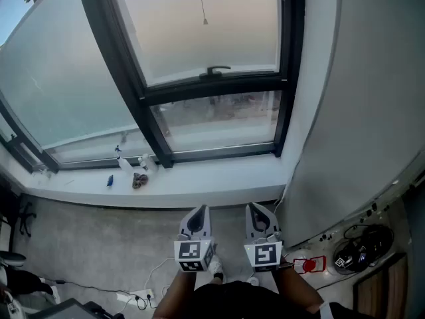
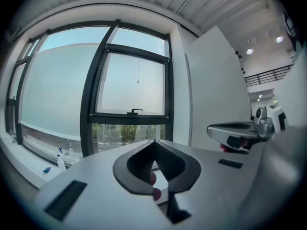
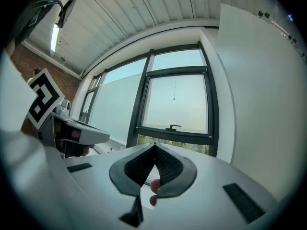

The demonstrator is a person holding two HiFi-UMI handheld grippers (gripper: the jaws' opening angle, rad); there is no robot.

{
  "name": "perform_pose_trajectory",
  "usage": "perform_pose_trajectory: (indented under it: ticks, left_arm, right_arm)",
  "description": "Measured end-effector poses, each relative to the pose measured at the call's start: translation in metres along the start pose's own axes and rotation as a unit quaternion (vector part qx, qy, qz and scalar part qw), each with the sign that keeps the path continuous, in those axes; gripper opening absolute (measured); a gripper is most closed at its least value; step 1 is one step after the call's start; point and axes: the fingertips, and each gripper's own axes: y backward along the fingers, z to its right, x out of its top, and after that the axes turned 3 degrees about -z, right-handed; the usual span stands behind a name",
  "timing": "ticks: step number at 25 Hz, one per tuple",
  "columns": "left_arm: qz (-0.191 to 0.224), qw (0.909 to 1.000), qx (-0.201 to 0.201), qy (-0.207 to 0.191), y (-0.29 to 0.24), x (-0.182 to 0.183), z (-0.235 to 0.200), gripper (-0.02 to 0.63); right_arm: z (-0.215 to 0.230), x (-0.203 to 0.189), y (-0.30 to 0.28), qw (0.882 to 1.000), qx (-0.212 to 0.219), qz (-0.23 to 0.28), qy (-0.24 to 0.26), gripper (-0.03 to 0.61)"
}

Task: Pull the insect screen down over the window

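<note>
Both jaw pairs are together on nothing; left gripper (image 1: 198, 210) and right gripper (image 1: 260, 208) side by side, well back from the window (image 1: 212, 38). Insect screen pull cord (image 1: 204, 20) hangs mid-pane above the handle (image 1: 218, 69). Bare floor (image 1: 99, 238) up to the sill (image 1: 199, 181), wall (image 1: 358, 98) close on the right.

Dark-frame window (image 1: 232, 45), thin pull cord (image 1: 205, 21) hanging mid upper pane

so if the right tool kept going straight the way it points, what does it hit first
Probably the window's lower clear pane, just under the handle; nothing shows in between, though depth is hard to judge.
</note>
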Motion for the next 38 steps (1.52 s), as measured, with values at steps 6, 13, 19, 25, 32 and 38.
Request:
perform_pose_trajectory:
  ticks: [6,13,19,25,32,38]
  left_arm:
    - [-0.002,0.9993,-0.026,0.027,-0.007,-0.019,-0.001,0.002]
    - [-0.002,0.9998,-0.017,0.01,-0.012,-0.016,-0.007,0.002]
    - [-0.007,0.9999,-0.014,-0.003,-0.017,-0.02,-0.014,0.002]
    - [-0.001,0.9994,-0.023,0.028,-0.023,-0.011,-0.03,0.002]
    - [0.001,0.9998,-0.018,0.007,-0.034,-0.007,-0.052,0.002]
    - [-0.001,0.9997,-0.022,0.001,-0.044,-0.01,-0.068,0.002]
  right_arm:
    - [-0.004,0.001,-0.008,1.0,0.004,0.0,0.0,0.003]
    - [-0.002,-0.002,-0.013,1.0,0.001,-0.004,-0.004,0.003]
    - [-0.004,-0.005,-0.021,1.0,-0.002,-0.007,-0.009,0.003]
    - [-0.007,0.001,-0.038,1.0,-0.013,-0.01,-0.002,0.003]
    - [-0.013,0.004,-0.06,1.0,-0.016,-0.013,-0.01,0.003]
    - [-0.019,0.002,-0.082,0.999,-0.019,-0.018,-0.019,0.003]
